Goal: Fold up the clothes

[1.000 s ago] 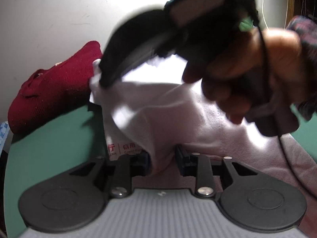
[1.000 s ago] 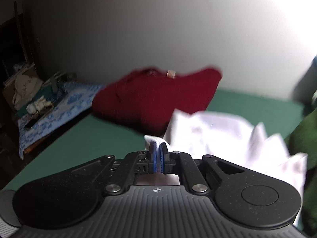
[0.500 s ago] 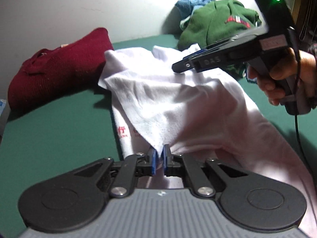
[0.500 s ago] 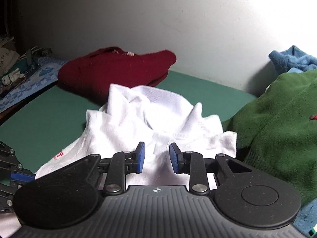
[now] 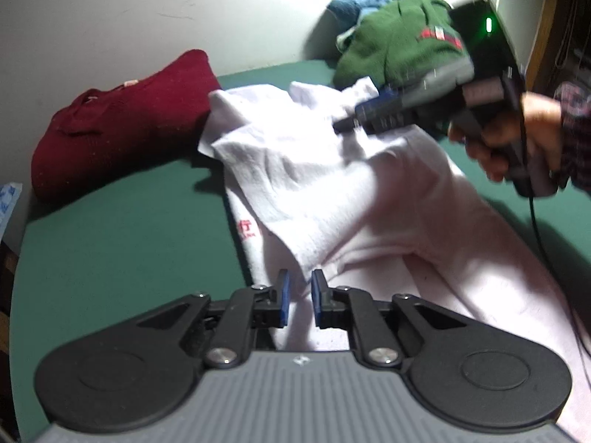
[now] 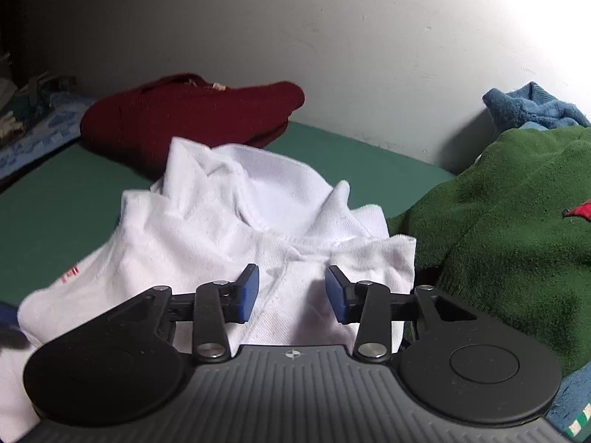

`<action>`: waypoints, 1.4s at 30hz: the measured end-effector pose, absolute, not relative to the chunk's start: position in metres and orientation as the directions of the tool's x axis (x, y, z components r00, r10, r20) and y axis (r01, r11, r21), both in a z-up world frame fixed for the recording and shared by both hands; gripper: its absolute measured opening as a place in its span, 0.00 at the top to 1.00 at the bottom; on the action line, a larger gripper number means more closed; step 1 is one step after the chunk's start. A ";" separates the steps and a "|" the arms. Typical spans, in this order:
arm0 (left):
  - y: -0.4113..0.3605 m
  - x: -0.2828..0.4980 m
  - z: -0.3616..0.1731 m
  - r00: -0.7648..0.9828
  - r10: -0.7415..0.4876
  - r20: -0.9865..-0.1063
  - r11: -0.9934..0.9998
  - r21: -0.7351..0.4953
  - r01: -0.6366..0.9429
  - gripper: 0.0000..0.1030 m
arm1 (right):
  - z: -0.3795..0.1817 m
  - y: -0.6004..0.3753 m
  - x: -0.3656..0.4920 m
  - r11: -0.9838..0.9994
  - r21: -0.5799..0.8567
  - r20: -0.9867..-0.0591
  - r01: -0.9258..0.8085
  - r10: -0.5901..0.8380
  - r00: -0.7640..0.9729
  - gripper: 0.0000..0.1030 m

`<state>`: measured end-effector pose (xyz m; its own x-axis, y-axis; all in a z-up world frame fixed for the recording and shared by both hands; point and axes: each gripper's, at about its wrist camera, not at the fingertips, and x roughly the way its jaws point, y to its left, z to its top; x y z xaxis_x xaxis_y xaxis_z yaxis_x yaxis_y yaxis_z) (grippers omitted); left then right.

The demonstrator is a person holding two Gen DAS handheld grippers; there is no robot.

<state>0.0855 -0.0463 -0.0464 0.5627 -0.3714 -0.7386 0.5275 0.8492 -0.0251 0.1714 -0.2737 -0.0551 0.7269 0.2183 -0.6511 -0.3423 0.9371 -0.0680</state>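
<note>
Fingers of the left gripper (image 5: pixel 300 297) stand a little apart, with a corner of the white shirt (image 5: pixel 332 184) lying in the gap between the blue pads; nothing looks pinched, so it seems to have no hold of the cloth. The right gripper (image 6: pixel 291 291) is wide open and holds nothing, hovering just over the shirt's collar end.

The shirt lies on the green table (image 5: pixel 110 251), part-folded, one flap laid across its body. Its long axis runs from the left gripper away toward the collar, which points at the green sweater (image 6: pixel 517 221) and the blue garment (image 6: pixel 532 107) by the wall. A red sweater (image 6: pixel 184 118) sits apart, on the far left side of the table.

The left gripper is nearer the folded corner and the lower end; the right hand (image 5: pixel 517 140) is nearer the collar. Judging by that, any further fold along the length would bring one end toward the other, each gripper taking its own end.
</note>
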 end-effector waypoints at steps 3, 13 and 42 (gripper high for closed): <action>-0.041 0.090 -0.039 0.578 -0.373 -0.726 0.852 -0.020 0.524 0.76 | -0.055 -0.279 0.171 0.946 -0.045 -0.635 -0.321 0.221 0.741 0.98; -0.047 0.182 -0.029 0.615 -0.351 -0.706 0.891 -0.049 0.452 0.52 | -0.050 -0.295 0.166 0.960 -0.017 -0.615 -0.278 0.210 0.760 0.80; -0.072 0.228 -0.038 0.720 -0.223 -0.657 0.900 0.145 0.411 0.92 | -0.024 -0.319 0.150 0.981 -0.029 -0.541 -0.194 0.147 0.828 0.79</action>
